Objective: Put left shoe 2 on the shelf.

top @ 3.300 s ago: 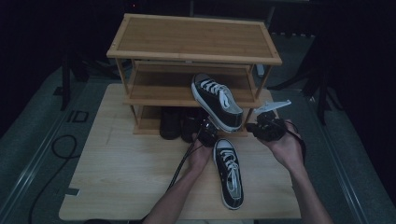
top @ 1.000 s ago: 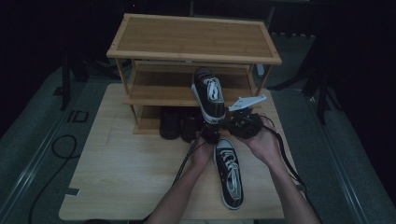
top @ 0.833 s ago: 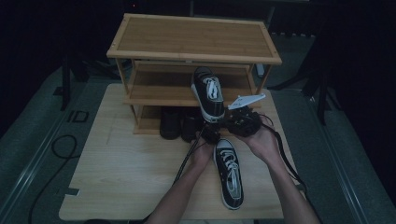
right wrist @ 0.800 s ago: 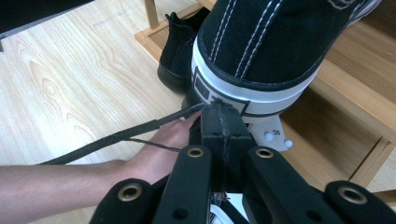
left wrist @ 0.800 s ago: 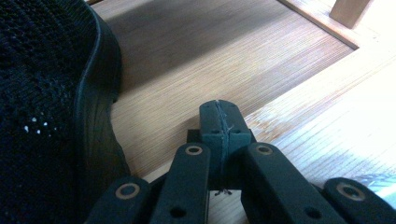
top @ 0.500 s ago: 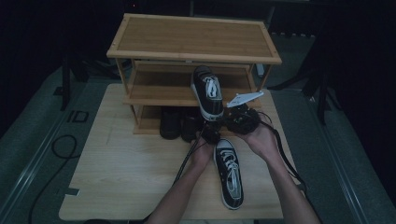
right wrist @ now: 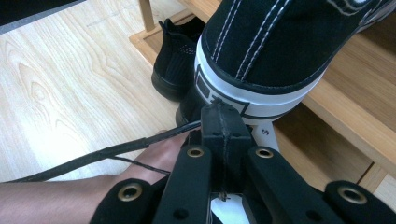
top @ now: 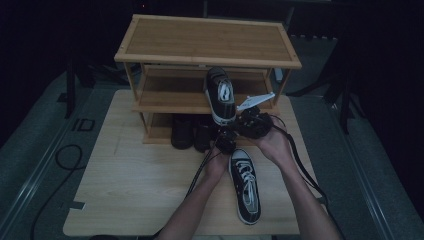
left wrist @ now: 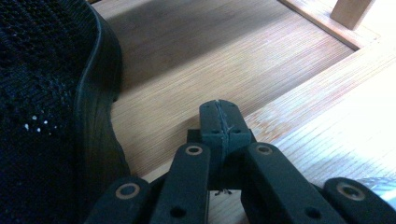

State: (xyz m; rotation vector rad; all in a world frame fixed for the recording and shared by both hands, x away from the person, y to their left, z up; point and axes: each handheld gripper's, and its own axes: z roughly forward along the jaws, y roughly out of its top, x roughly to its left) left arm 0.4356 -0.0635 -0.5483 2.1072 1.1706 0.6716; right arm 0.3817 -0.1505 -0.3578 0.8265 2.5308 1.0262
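At the front of the shoe rack (top: 207,52), the right tongs (right wrist: 219,122) are pressed fully together, their tips against the heel of a black-and-white sneaker (top: 220,95) propped toe-first on the middle shelf. The left tongs (left wrist: 219,122) are likewise closed on nothing, low by the bottom shelf beside a black mesh shoe (left wrist: 44,112). The step appears to be nudging the sneaker home; next probably comes a steady forward push. Its mate (top: 246,184) lies on the desk (top: 125,185), waiting.
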